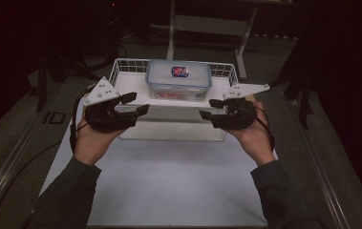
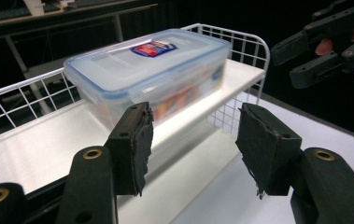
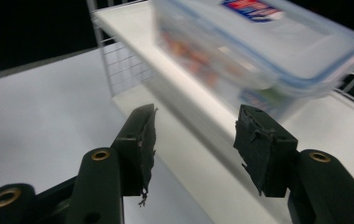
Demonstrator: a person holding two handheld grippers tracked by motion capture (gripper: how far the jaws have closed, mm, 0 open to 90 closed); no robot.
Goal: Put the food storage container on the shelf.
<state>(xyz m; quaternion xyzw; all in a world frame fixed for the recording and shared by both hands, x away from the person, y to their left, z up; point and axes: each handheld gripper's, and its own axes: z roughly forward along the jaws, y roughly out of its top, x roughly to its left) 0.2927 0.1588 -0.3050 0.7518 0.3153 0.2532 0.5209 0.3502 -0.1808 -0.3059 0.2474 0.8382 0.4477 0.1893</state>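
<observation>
Near edge of the tabletop: bare white sheet, nothing on it.

Left gripper sits just off the front-left corner of the wire basket, right gripper off the front-right corner. Both have jaws parted with nothing between the pads. In the left gripper view the pads have clear air between them and the box sits beyond them, not touching. Same in the right gripper view: the pads stand apart, box ahead and up-right of them, blurred.

Container: clear plastic box with a blue-trimmed snap-on lid, sticker on top, resting on the basket's white floor against the back wire, roughly centred between the side walls. Something orange/red is inside, can't tell what.

Handling, my read:
- Rigid shell, won't deform under the pads. Smooth plastic, so slippery against flat jaws.
- Weight moderate at most, depends on fill, and contents may shift if it tilts.
- Too wide for one gripper across the body. Best bet is the two short ends, one gripper per side, pads under or on the lid lip or its side latches.
- Basket rim is low at the front, so come in over it and lift level.
</observation>
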